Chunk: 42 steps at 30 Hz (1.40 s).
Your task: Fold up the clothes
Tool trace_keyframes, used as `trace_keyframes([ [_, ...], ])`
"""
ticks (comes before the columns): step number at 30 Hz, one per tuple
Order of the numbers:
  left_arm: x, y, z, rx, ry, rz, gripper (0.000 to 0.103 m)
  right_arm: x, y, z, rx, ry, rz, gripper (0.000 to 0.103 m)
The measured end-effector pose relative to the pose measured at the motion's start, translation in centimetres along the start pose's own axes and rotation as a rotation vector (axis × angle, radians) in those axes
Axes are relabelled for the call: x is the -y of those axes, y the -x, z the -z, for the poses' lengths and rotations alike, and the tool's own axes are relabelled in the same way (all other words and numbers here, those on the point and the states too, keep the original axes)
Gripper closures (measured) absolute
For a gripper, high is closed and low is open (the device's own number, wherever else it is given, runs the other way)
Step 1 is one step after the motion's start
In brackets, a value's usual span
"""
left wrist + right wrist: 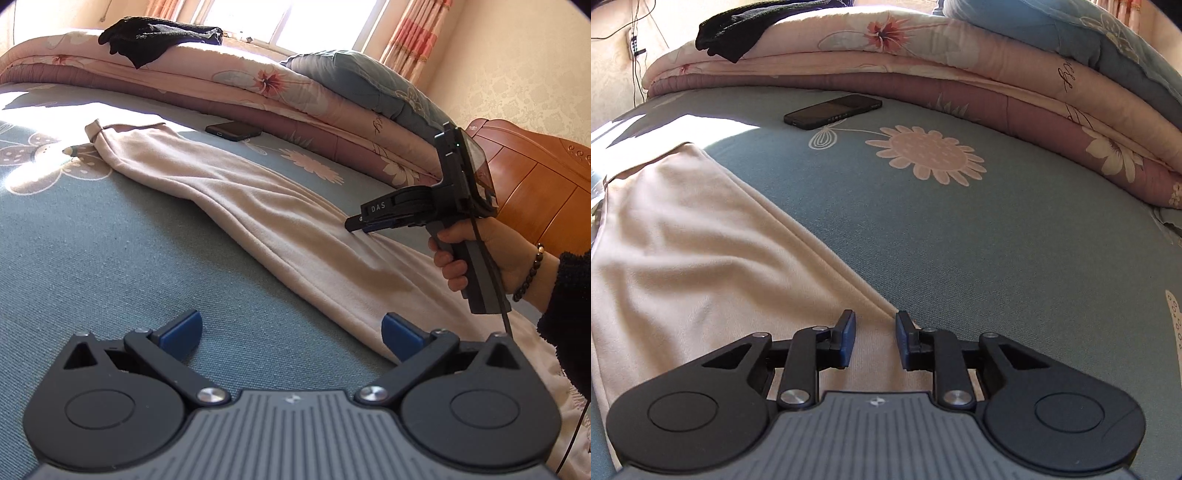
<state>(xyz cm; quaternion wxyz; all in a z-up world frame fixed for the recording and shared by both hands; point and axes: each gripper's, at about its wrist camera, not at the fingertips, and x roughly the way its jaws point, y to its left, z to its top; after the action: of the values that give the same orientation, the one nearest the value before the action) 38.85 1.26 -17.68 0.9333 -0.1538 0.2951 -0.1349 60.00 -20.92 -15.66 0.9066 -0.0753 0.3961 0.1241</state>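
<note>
A cream garment lies stretched out on the blue-green floral bedsheet. The right gripper, jaws a narrow gap apart, straddles the garment's seam edge, gripping nothing. The left gripper hovers spread wide beside the cloth's hem. A black phone lies well beyond, near folded quilts.

Pretty clearly a home bedroom: a bed with a blue flowered sheet, folded floral quilts stacked along it, a wooden headboard, and curtains by a sunny window.
</note>
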Motion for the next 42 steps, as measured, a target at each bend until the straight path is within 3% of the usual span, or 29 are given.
trace_keyframes([
  [4,-0.1,0.1,0.0,0.004,0.008,0.008,0.001,0.6,2.2,-0.5,-0.007,-0.061,-0.006,0.074],
  [7,-0.2,0.1,0.1,0.005,0.011,0.011,0.001,0.0,5.3,0.0,-0.023,-0.053,-0.063,0.068],
  [11,-0.2,0.1,0.1,0.007,0.015,0.015,0.001,-1.6,5.3,1.3,-0.121,-0.014,-0.14,0.066],
  [14,-0.3,0.1,0.1,0.009,0.018,0.017,0.001,-2.4,2.7,1.7,-0.163,0.012,-0.088,0.066],
  [17,-0.4,0.1,0.1,0.011,0.022,0.02,0.001,-2.5,0.9,0.6,-0.083,-0.006,-0.04,0.06],
  [20,-0.2,0.0,0.1,0.01,0.018,0.013,0.001,-2.3,0.1,-0.6,-0.067,-0.081,-0.021,0.057],
  [26,0.7,-0.5,-1.4,-0.01,0.019,-0.015,0.001,-2.6,3.2,0.1,-0.133,-0.066,-0.024,0.057],
  [30,1.2,-0.2,-5.1,0.001,-0.06,0.009,0.001,-2.7,6.4,0.2,-0.14,-0.002,-0.036,0.057],
  [31,1.1,-0.4,-6.1,-0.001,-0.08,0.016,0.001,-2.8,6.9,0.1,-0.141,0.002,-0.044,0.06],
  [32,1.1,-0.6,-7.0,-0.004,-0.099,0.023,0.001,-3.0,7.0,-0.2,-0.147,-0.004,-0.062,0.075],
  [34,0.8,-1.5,-8.8,-0.009,-0.15,0.047,0.001,-3.5,6.8,-0.8,-0.154,-0.017,-0.106,0.087],
  [39,-0.8,-5.6,-9.5,-0.09,-0.289,0.155,0.001,-6.5,4.7,-4.3,-0.143,0.045,-0.195,0.087],
  [42,-2.2,-5.4,-9.1,-0.069,-0.24,0.148,0.001,-8.9,2.6,-6.1,-0.169,0.109,-0.248,0.087],
])
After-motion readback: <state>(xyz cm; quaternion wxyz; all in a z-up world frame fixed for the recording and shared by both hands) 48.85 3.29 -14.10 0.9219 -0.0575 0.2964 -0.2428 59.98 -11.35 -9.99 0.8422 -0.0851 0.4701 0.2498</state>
